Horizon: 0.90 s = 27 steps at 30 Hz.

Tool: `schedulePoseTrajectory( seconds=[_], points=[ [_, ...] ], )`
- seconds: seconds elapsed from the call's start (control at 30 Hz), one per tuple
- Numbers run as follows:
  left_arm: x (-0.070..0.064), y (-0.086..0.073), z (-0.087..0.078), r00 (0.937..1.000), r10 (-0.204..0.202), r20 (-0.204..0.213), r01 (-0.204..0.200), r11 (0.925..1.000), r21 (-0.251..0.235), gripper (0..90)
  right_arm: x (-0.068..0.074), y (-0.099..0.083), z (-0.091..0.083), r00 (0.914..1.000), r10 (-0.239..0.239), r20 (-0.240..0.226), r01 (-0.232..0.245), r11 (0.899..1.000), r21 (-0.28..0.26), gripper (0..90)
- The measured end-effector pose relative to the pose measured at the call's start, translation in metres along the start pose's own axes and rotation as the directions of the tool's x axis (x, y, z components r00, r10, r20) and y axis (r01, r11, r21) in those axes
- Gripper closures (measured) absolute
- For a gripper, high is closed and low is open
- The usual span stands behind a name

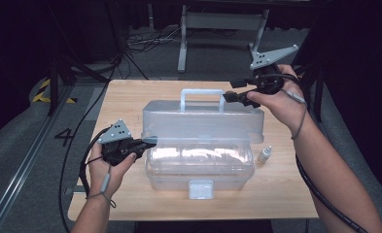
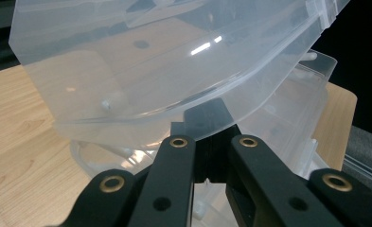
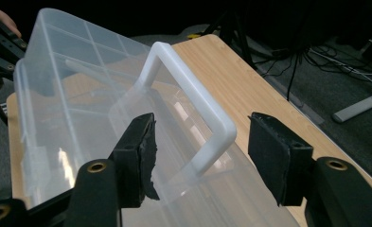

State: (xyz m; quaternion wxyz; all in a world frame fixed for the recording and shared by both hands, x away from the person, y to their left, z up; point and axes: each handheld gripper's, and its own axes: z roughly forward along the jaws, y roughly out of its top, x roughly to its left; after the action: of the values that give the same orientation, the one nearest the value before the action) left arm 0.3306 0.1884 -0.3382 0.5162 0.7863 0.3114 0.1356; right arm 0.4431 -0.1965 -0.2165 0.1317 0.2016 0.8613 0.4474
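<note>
Left gripper (image 1: 147, 143): jaws closed on the left edge of the raised lid (image 1: 203, 119) of the clear plastic toolbox (image 1: 200, 167), mid-table. Thin, light, slick plastic; likely flexes, so grip edges gently. Small bottle (image 1: 265, 154) just right of it. Farther back, right gripper (image 3: 200, 153): jaws wide apart around the stiff white handle (image 3: 193, 101), the best hold.

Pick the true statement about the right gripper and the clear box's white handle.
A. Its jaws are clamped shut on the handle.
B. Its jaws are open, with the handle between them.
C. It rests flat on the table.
B: the right gripper is open, its pads apart on either side of the handle.
</note>
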Motion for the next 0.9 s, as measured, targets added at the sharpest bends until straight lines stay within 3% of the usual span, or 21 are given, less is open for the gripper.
schedulePoseTrajectory(
  seconds=[0.1, 0.2, 0.6, 0.77, 0.9],
  points=[
    [0.0, 0.002, 0.0, 1.0, 0.002, -0.002, -0.002, 1.0, 0.0, 90.0, 0.003, -0.008, -0.011, 0.999, 0.043, -0.013, -0.043, 0.999, -0.017, 43.2],
    [0.001, 0.003, 0.0, 0.9999, 0.008, -0.007, -0.008, 1.0, 0.005, 90.0, 0.008, -0.017, -0.024, 0.998, 0.057, 0.028, -0.057, 0.998, -0.023, 42.8],
    [0.002, 0.009, 0.0, 0.9997, 0.011, -0.024, -0.011, 0.9999, 0.001, 90.0, 0.023, -0.051, -0.064, 0.986, 0.126, 0.109, -0.118, 0.99, -0.073, 40.6],
    [0.003, 0.01, 0.0, 0.9998, -0.004, -0.019, 0.004, 1.0, -0.008, 90.0, 0.027, -0.065, -0.074, 0.983, 0.155, 0.098, -0.147, 0.986, -0.082, 48.1],
    [0.004, 0.012, 0.0, 0.9997, 0.002, -0.024, -0.002, 0.9999, -0.011, 90.0, 0.037, -0.083, -0.086, 0.9808, 0.174, 0.088, -0.167, 0.982, -0.083, 63.2]
  ],
)
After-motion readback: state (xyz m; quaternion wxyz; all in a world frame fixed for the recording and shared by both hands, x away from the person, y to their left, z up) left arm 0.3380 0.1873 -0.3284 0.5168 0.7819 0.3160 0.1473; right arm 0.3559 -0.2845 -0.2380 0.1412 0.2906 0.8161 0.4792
